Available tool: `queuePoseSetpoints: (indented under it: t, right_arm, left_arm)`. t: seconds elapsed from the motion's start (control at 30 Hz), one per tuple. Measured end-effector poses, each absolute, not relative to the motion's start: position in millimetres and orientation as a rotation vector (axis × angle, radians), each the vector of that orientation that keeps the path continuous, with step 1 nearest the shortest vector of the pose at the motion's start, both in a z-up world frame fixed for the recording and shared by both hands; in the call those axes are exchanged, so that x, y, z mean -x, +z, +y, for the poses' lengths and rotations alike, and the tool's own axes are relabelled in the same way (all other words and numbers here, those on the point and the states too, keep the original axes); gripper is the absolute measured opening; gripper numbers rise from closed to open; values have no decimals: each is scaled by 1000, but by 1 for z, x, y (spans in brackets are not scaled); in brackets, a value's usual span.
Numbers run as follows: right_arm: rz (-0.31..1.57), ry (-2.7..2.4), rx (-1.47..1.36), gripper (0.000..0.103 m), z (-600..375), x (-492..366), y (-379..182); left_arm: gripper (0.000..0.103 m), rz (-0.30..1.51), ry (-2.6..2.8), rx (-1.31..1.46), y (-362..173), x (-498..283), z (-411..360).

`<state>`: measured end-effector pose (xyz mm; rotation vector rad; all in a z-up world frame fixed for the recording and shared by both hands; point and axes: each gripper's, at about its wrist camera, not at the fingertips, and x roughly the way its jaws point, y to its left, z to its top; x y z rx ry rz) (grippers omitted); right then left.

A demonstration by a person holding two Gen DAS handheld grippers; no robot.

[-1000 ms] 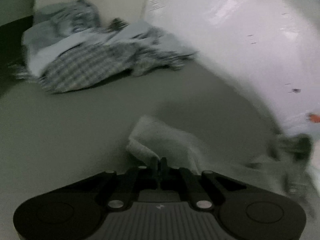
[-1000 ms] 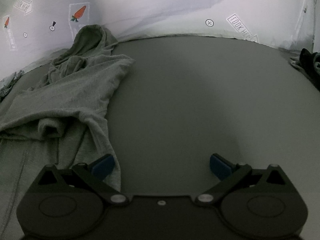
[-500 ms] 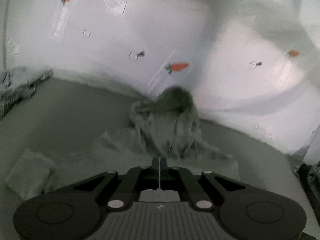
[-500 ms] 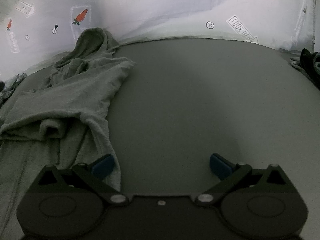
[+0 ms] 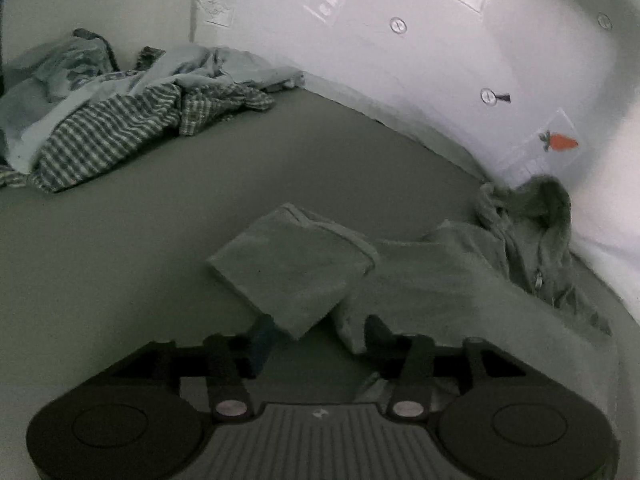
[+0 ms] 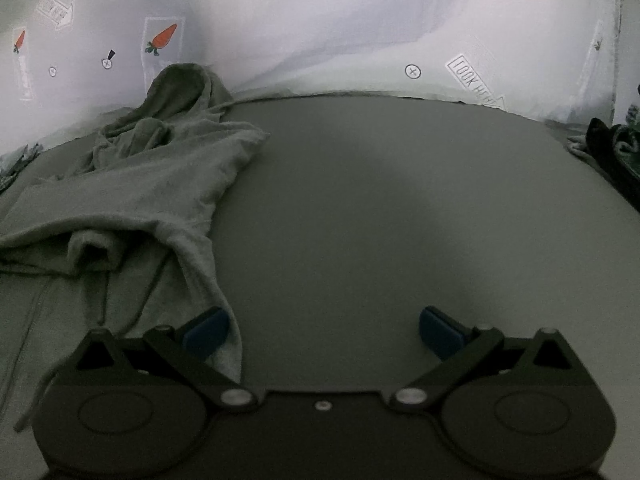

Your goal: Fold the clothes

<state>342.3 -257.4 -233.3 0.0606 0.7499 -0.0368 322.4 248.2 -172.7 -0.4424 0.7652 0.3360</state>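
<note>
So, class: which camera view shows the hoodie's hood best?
The right wrist view: the hood stands whole against the wall. The left wrist view shows it blurred and crumpled, far right.

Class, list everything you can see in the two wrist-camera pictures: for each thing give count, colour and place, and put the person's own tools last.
Hooded top: one, grey, spread on the table's left half in the right wrist view, hood against the backdrop.
Folded-over sleeve: one, grey, part of the top, lying just ahead of the left claw.
Clothes pile: one heap, pale blue, striped and checked, far left corner.
Dark garment: one, black, right edge of the table.
Table: one, grey.
Backdrop: one, white, with carrot and arrow stickers.
Left claw: one, black, open, at the sleeve.
Right claw: one, black with blue pads, open, at the top's edge.
</note>
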Motion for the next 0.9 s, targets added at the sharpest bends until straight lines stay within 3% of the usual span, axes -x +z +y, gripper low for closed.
queuePoseSetpoints:
  t: [0.2, 0.5, 0.8, 0.83, 0.87, 0.9]
  right_arm:
    - [739, -38, -62, 103, -257, -340, -234]
    - [724, -40, -60, 103, -257, -338, -235]
    - [709, -41, -60, 103, -257, -336, -237]
    - [708, -41, -60, 103, -257, -335, -237]
    - [707, -41, -60, 103, -257, -335, -237]
    - [706, -41, -60, 103, -256, -335, -237]
  left_arm:
    - [62, 764, 338, 705, -190, -323, 267]
    - [65, 567, 337, 1366, -225, -297, 302]
    - [63, 468, 402, 1513, -240, -307, 309]
    - [61, 471, 420, 1499, -239, -308, 310]
    - [47, 475, 437, 1486, -238, -310, 311]
    - [21, 501, 455, 1448, -236, -313, 312]
